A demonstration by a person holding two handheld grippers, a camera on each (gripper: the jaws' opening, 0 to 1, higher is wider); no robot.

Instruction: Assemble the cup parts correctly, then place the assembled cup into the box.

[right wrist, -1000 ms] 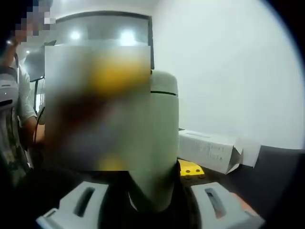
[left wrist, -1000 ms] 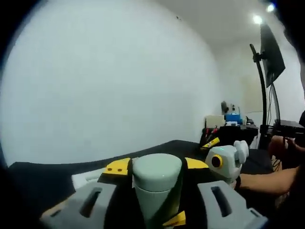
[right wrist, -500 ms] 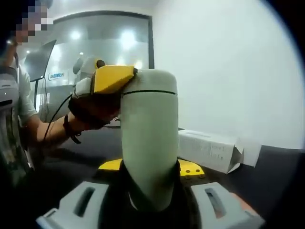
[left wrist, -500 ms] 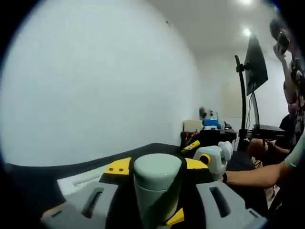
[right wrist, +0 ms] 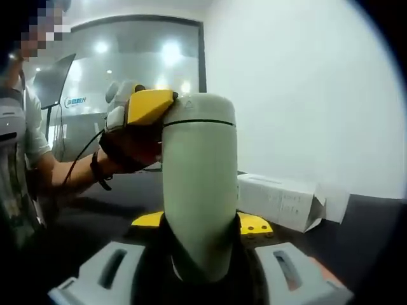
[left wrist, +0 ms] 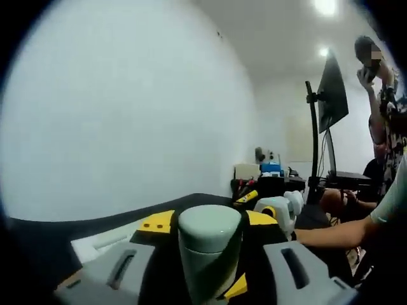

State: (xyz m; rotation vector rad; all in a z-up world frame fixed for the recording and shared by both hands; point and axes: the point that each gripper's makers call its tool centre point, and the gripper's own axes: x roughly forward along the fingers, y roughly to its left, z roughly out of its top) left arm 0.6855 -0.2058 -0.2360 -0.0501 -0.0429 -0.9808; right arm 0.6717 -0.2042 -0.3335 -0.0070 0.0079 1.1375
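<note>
With both tongs (left wrist: 206, 279) (right wrist: 200, 270) clamped on the cup (right wrist: 200, 184), we should twist its lid (left wrist: 210, 221) squarely before boxing.

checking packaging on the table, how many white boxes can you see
1. A white box lies on its side on the dark table, right of the cup held in the right gripper; the left gripper view shows it too. Others may be hidden.

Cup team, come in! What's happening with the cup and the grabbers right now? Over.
Both grippers shut on the pale green cup: right gripper at its body, left gripper at its lid end. White box waits on the black table. Path looks unobstructed.
</note>
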